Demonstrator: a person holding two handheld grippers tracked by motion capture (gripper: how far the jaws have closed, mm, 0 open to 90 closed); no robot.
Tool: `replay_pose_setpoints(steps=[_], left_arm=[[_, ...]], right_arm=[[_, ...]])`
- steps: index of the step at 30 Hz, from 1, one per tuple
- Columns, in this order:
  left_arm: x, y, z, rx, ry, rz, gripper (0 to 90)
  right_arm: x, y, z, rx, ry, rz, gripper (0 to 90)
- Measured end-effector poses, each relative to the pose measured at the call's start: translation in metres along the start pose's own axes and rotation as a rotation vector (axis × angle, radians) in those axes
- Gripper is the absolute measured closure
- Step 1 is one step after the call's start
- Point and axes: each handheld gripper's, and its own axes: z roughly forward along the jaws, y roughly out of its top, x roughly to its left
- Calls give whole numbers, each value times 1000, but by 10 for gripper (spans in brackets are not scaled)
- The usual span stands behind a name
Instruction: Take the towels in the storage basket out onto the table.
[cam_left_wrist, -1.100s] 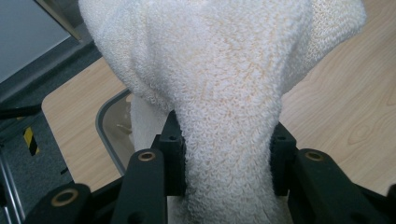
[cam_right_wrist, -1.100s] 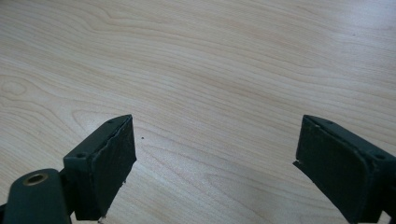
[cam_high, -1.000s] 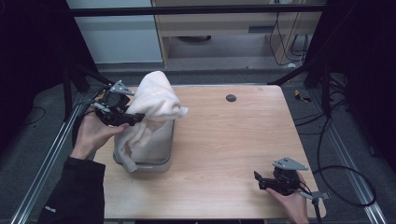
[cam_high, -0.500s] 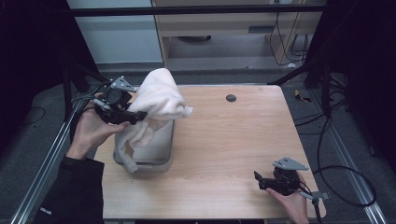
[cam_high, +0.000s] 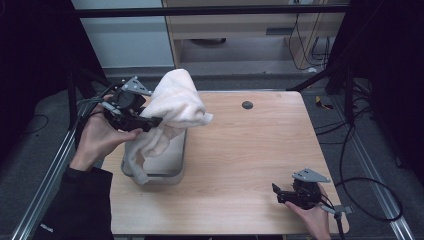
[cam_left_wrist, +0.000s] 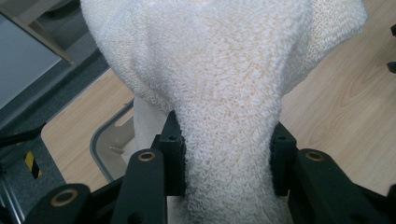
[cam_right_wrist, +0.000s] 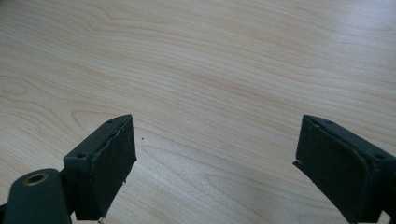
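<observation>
A cream-white towel (cam_high: 175, 107) is bunched up and lifted above a grey rectangular bin (cam_high: 167, 159) at the table's left side; its lower end trails down into the bin. My left gripper (cam_high: 149, 121) is shut on the towel, and in the left gripper view the towel (cam_left_wrist: 224, 93) bulges up between both jaws, with the bin's rim (cam_left_wrist: 100, 149) below. My right gripper (cam_high: 278, 193) rests low near the table's front right corner, open, with bare wood between its pads (cam_right_wrist: 105, 163).
The wooden table (cam_high: 250, 150) has a small dark round hole (cam_high: 247, 105) near its far edge. Metal frame rails run along both sides, and cables lie on the floor at the right. A cabinet stands beyond the table.
The left gripper has lifted the towel slightly higher and a little farther from the person. The right gripper has not moved.
</observation>
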Motion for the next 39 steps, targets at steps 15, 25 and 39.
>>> replay_pose_setpoints(steps=[15, 25, 39], left_arm=[[-27, 24, -3, -8, -48, 71, 598], [-49, 46, -3, -22, -74, 122, 598], [-73, 66, 22, -20, -122, 171, 597]], right_arm=[[-1, 0, -2, -6, -2, 5, 120], [-2, -1, -3, -8, -5, 3, 120], [-1, -3, -3, -15, -9, -14, 121]])
